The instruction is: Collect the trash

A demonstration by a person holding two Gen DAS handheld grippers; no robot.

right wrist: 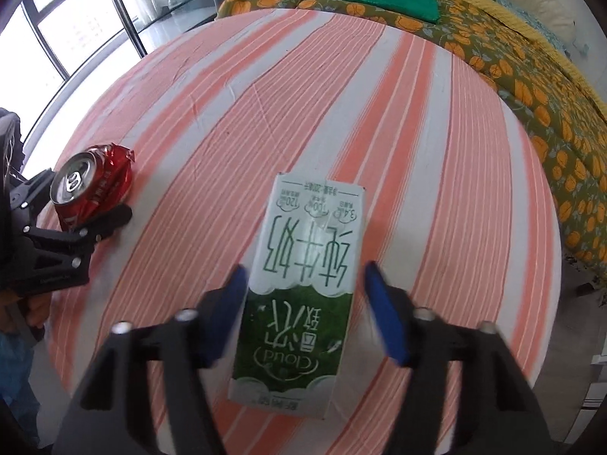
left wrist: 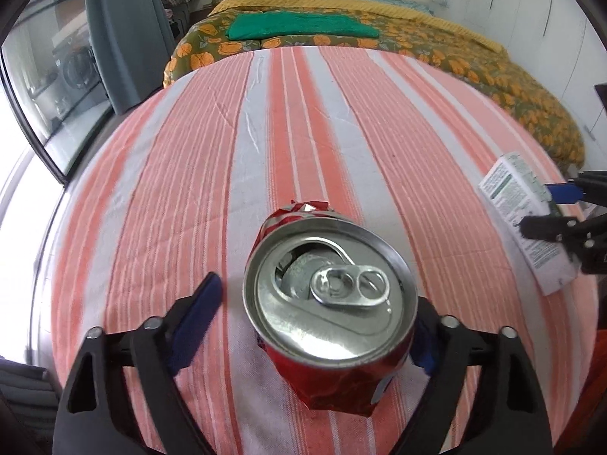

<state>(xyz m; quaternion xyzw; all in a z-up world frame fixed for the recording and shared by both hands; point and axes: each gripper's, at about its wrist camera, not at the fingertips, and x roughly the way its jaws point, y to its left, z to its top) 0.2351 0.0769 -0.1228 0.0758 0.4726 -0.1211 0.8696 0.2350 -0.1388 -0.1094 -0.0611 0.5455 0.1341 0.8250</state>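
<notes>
A crushed red soda can (left wrist: 330,314) lies on the pink-and-white striped tablecloth (left wrist: 303,132), its opened silver top facing my left camera. My left gripper (left wrist: 318,303) is open, its fingers either side of the can; a gap shows at the left finger and the right finger is partly hidden behind the can. A flattened white-and-green milk carton (right wrist: 303,292) lies flat on the cloth. My right gripper (right wrist: 305,280) is open, with its blue pads either side of the carton and small gaps. The can (right wrist: 91,189) and carton (left wrist: 527,220) also show from the opposite views.
A bed with an orange-flowered olive cover (left wrist: 474,57) and a folded green cloth (left wrist: 299,26) stands beyond the table. Glass doors (left wrist: 49,76) and a grey curtain (left wrist: 125,30) are at the left. The table's right edge (right wrist: 546,303) drops off near the carton.
</notes>
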